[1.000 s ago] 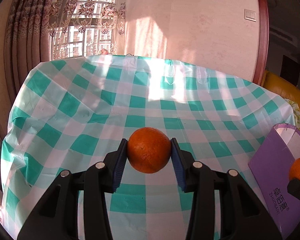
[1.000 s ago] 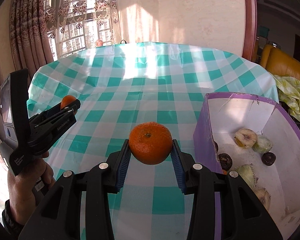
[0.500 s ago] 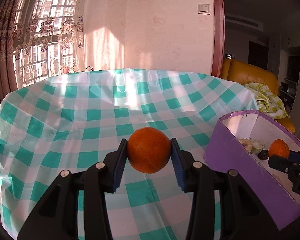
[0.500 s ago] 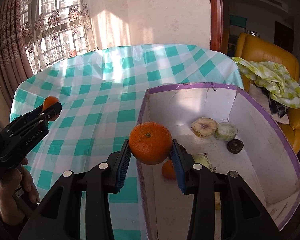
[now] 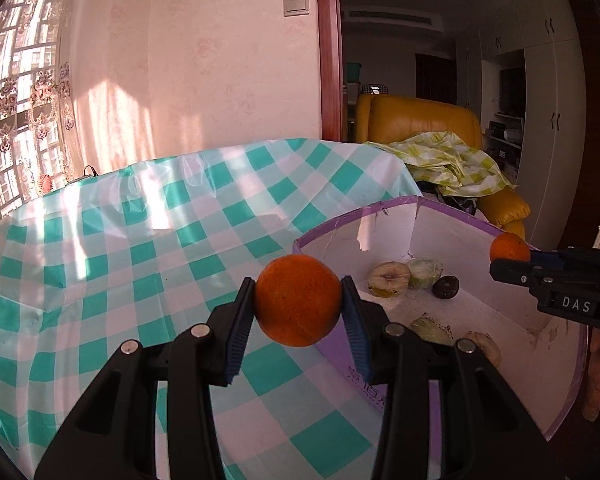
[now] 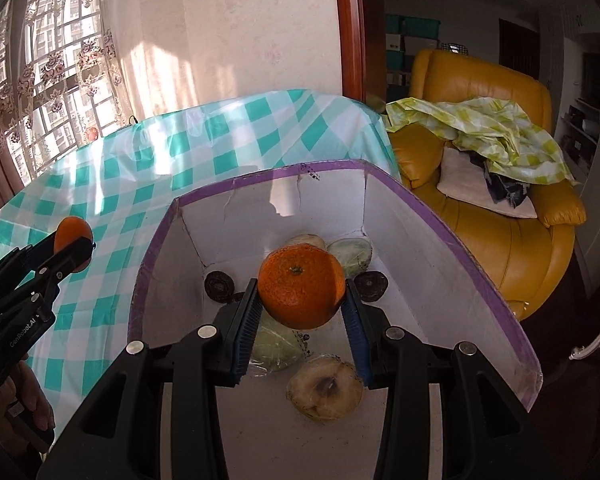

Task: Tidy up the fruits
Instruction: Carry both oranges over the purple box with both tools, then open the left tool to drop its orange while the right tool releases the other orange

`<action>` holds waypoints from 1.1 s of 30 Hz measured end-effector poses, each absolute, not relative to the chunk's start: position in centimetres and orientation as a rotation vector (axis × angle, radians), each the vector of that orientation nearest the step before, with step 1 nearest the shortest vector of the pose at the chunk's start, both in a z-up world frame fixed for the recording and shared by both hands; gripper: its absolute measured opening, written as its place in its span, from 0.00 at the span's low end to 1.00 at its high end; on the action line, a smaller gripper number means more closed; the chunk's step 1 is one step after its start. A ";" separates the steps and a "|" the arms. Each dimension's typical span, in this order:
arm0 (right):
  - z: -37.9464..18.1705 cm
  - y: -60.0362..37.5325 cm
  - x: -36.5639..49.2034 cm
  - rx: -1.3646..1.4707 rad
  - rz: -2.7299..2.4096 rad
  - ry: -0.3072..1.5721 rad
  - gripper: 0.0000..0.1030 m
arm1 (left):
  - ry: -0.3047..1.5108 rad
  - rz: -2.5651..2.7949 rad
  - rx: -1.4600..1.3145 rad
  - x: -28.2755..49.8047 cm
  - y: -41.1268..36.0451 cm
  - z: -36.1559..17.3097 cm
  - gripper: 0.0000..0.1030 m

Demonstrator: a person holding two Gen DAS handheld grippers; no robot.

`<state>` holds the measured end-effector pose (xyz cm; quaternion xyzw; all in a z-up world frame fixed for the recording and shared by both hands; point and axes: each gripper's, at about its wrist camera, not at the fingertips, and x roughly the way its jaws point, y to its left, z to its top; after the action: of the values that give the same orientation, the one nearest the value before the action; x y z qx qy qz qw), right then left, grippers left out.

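Observation:
My left gripper (image 5: 299, 308) is shut on an orange (image 5: 298, 299) and holds it above the checked tablecloth, just left of the purple box (image 5: 332, 236). My right gripper (image 6: 302, 294) is shut on a second orange (image 6: 301, 288) and holds it over the inside of the purple box (image 6: 440, 224). The right gripper also shows at the right edge of the left wrist view (image 5: 512, 258). The left gripper shows at the left of the right wrist view (image 6: 74, 246). Inside the box lie several wrapped fruits: a cut pale fruit (image 6: 326, 394), a green one (image 6: 350, 256) and dark ones (image 6: 219, 286).
The green-and-white checked tablecloth (image 5: 120, 260) covers the table; the box stands at its right end. A yellow armchair (image 6: 500, 200) with a yellow-green cloth (image 6: 492, 132) stands beyond the table's right edge. A curtained window (image 6: 40, 92) is at the left.
Both grippers have swung to the right with their oranges. The right gripper has moved from the box's left wall to over its middle. The left gripper has come up beside the box.

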<state>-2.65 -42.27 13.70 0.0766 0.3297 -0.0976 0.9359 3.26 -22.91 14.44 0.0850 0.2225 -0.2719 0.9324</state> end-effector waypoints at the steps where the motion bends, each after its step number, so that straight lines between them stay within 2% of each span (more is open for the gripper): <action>1: 13.7 -42.8 -2.7 0.160 -0.207 0.674 0.39 | 0.455 -0.576 0.185 3.0 -23.6 14.5 0.42; 9: 13.6 -45.4 -2.7 0.156 -0.249 0.692 0.39 | 0.496 -0.727 0.287 1.7 -29.0 13.7 0.42; 16: 12.8 -46.1 -1.2 0.138 -0.250 0.760 0.39 | 0.596 -0.812 0.389 3.9 -32.7 13.0 0.42; 22: 12.0 -46.8 0.5 0.113 -0.245 0.847 0.39 | 0.773 -0.877 0.458 7.3 -37.0 13.6 0.42; 33: 8.8 -48.0 2.7 0.109 -0.238 1.028 0.39 | 1.117 -0.894 0.522 12.5 -43.1 8.6 0.42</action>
<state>2.65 -48.00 8.78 0.0519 0.4904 -0.1136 0.8625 12.46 -43.15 8.65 0.2364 0.5060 -0.4049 0.7240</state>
